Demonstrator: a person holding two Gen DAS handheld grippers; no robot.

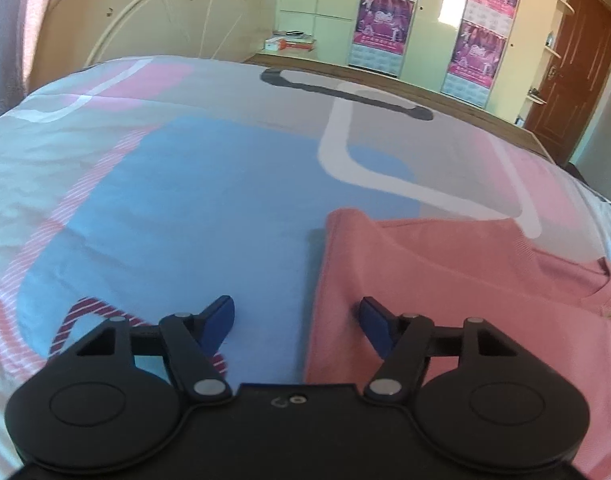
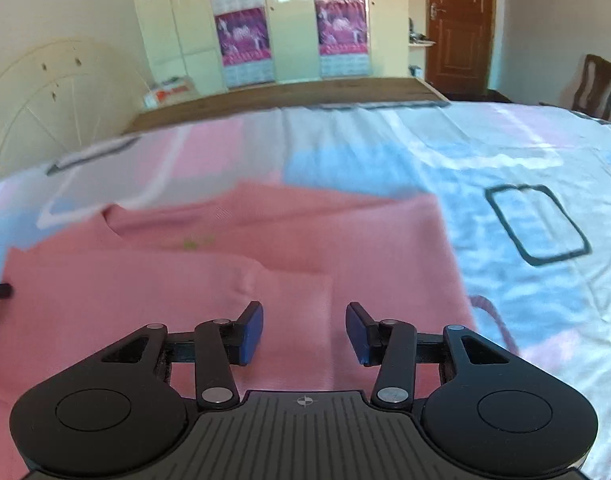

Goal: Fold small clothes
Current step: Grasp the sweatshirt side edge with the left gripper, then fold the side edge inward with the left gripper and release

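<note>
So the pink shirt is lying flat on the bed, partly folded already. It's a soft knit, and in the right wrist view one flap lies doubled over the body with a straight edge running left to right. Its neckline sits at the far left in that view, with a tiny green mark just below it. The long side runs roughly left-right across the right view.

The bedsheet is smooth cotton-looking stuff with big blue, pink and grey blocks and white outlines, a bit wrinkled on the right.

Left gripper hovers low over the shirt's left edge, fingers spread wide, one blue pad over the sheet and one over the pink fabric, holding nothing. Right gripper is level above the folded flap, fingers also apart and empty.

Far side: cream wardrobe with purple posters, brown door.
</note>
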